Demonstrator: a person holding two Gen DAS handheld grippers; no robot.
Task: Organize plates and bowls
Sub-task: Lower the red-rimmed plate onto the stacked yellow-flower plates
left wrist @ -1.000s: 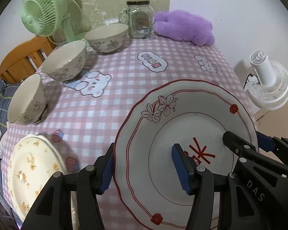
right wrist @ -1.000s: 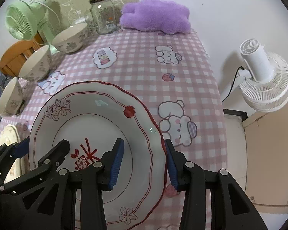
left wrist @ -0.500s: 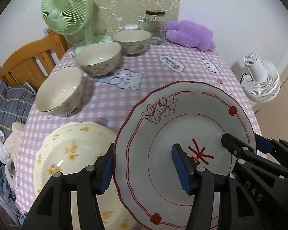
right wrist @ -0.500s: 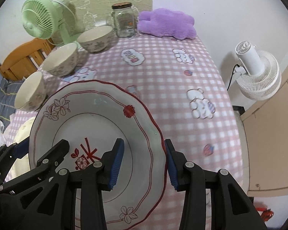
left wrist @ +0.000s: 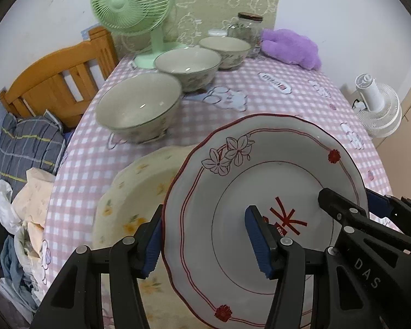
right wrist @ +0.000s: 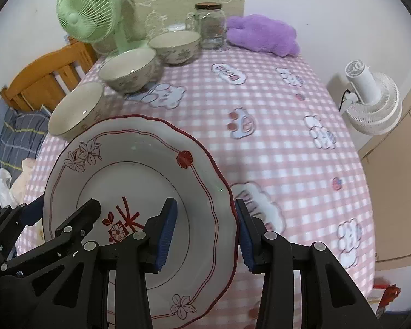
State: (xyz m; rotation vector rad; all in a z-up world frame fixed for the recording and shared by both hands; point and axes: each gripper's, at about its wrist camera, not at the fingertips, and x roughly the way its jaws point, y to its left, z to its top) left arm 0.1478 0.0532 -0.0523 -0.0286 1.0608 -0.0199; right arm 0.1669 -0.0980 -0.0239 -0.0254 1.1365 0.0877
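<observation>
A white plate with red rim and flower marks (left wrist: 260,181) is held in the air by both grippers. My left gripper (left wrist: 208,235) is shut on its left rim; my right gripper (right wrist: 205,230) is shut on its right rim (right wrist: 227,219). Below it lies a cream plate with yellow flowers (left wrist: 134,192) on the pink checked tablecloth. Three floral bowls stand in a row at the table's left: near (left wrist: 138,108), middle (left wrist: 187,65), far (left wrist: 224,50). They also show in the right wrist view, the near bowl (right wrist: 76,109) closest.
A green fan (left wrist: 131,8), a glass jar (left wrist: 245,31) and a purple plush (left wrist: 290,48) stand at the table's far end. A wooden bed frame (left wrist: 57,82) with clothes is to the left. A white fan (right wrist: 370,101) stands on the floor to the right.
Both grippers have carried the red-rimmed plate up and to the left, so it now hangs over the cream plate. The bowls now sit nearer the middle of both views.
</observation>
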